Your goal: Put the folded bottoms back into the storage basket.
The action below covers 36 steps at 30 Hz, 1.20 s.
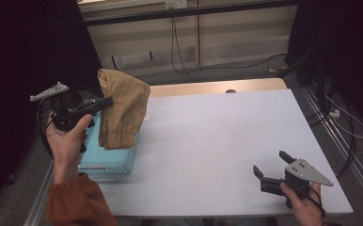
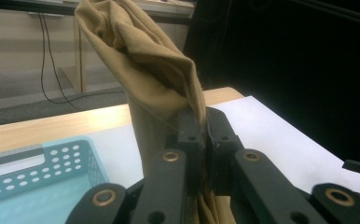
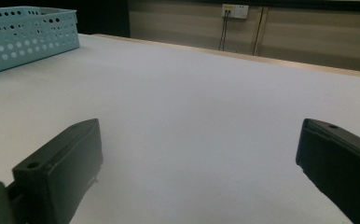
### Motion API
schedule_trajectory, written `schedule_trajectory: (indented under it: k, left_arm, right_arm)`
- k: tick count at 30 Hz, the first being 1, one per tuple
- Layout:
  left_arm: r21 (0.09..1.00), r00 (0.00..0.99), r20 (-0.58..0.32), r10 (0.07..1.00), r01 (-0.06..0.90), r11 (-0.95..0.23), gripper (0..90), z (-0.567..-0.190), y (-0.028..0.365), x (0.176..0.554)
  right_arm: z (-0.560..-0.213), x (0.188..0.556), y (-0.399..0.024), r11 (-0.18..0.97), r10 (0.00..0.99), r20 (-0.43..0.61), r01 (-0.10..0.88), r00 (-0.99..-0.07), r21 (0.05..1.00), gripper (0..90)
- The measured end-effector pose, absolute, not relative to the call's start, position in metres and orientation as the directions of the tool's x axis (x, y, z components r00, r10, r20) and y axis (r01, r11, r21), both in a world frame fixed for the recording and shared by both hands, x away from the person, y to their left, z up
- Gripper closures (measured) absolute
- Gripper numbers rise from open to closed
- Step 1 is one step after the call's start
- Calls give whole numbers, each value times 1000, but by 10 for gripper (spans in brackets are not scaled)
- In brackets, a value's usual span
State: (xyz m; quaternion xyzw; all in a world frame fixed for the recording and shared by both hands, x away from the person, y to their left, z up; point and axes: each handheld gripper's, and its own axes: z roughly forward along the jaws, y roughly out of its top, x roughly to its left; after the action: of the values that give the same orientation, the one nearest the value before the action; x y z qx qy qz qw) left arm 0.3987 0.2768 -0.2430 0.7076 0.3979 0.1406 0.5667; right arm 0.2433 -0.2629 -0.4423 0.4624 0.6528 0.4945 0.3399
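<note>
A tan cloth [image 1: 122, 108] hangs folded in the air above the light blue perforated basket [image 1: 108, 162] at the table's left edge. My left gripper [image 1: 108, 101] is shut on the cloth near its upper part, held level in the person's left hand. In the left gripper view the cloth [image 2: 145, 65] rises above and drops below the clamped jaws of my left gripper [image 2: 205, 135], with the basket [image 2: 38, 172] underneath. My right gripper [image 1: 270, 165] rests low over the table's near right corner, open, with nothing between its jaws. My right gripper [image 3: 197, 163] faces bare white table.
The white table top [image 1: 217, 136] stretches between the two hands. The basket [image 3: 24, 35] stands at the far left in the right gripper view. Cables and a wall socket [image 3: 234, 10] lie beyond the table's far edge. Dark curtains flank both sides.
</note>
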Motion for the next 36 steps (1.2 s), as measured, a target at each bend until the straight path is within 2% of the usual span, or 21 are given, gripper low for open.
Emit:
schedule_trajectory:
  k: [18, 36]
  left_arm:
    - [911, 574, -282, 768, 412, 26, 864, -248, 318, 390]
    - [875, 532, -280, 799, 483, -15, 863, -272, 310, 407]
  right_arm:
    - [-442, 243, -262, 93, 939, 5, 269, -343, 959, 3]
    - [-443, 243, -262, 90, 939, 9, 270, -345, 959, 0]
